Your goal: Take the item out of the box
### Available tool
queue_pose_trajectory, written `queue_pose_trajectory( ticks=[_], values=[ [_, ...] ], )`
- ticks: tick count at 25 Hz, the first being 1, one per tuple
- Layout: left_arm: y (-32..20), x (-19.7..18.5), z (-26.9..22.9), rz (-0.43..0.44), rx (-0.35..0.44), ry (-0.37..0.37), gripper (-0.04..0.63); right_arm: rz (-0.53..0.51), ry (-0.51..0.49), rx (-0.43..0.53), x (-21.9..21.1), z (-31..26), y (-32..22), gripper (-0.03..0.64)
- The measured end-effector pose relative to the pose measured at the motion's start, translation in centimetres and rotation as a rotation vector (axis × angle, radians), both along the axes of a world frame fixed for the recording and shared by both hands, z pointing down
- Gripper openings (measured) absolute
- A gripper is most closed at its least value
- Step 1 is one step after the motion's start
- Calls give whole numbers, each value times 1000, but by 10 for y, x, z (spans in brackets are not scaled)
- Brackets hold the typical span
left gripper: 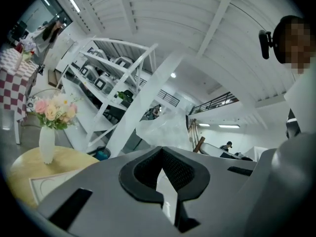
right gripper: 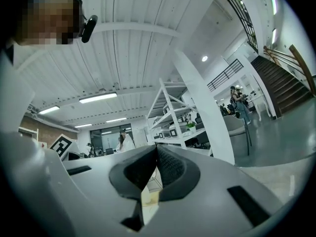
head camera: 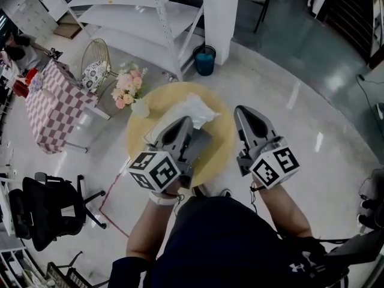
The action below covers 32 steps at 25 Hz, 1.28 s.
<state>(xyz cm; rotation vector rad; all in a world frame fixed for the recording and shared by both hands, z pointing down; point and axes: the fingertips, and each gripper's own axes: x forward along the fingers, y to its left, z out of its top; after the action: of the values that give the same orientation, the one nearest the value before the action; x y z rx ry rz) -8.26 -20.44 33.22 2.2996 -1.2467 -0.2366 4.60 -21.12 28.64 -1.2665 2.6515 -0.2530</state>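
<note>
On a round yellow table (head camera: 223, 138) lies a flat grey box (head camera: 203, 143), half hidden under my left gripper (head camera: 185, 120). A crumpled white wrapping (head camera: 197, 110) sticks up at the box's far side and shows again as the wrapping (left gripper: 165, 127) past the left jaws. My left gripper (left gripper: 160, 150) hovers over the box, tilted up, its jaws shut with nothing between them. My right gripper (head camera: 240, 110) hangs over the table's right edge, beside the box. In its own view the right gripper (right gripper: 157, 146) is shut and empty. The box's contents are hidden.
A white vase of pink flowers (head camera: 128, 89) stands at the table's far left edge, seen too as the vase (left gripper: 47, 142). A white shelving rack (head camera: 144, 11), a blue bin (head camera: 204, 59), a checked-cloth table (head camera: 51, 104) and a black office chair (head camera: 42, 212) surround the table.
</note>
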Motion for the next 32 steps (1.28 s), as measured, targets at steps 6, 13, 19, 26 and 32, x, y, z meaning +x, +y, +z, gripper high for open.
queue_pose_trajectory(
  ticks=[6, 13, 19, 26, 32],
  values=[
    [7, -1, -20, 0, 102, -39, 15, -2, 1, 4, -2, 1, 2, 12],
    [11, -6, -31, -6, 172, -33, 15, 0, 10, 3, -1, 2, 1, 12],
    [12, -9, -36, -4, 191, -8, 15, -3, 54, 79, -6, -8, 7, 12],
    [13, -7, -43, -1, 229, -20, 15, 13, 56, 104, -2, -13, 4, 12],
    [14, -6, -45, 1, 240, -40, 15, 16, 65, 106, -2, -14, 4, 11]
  ],
)
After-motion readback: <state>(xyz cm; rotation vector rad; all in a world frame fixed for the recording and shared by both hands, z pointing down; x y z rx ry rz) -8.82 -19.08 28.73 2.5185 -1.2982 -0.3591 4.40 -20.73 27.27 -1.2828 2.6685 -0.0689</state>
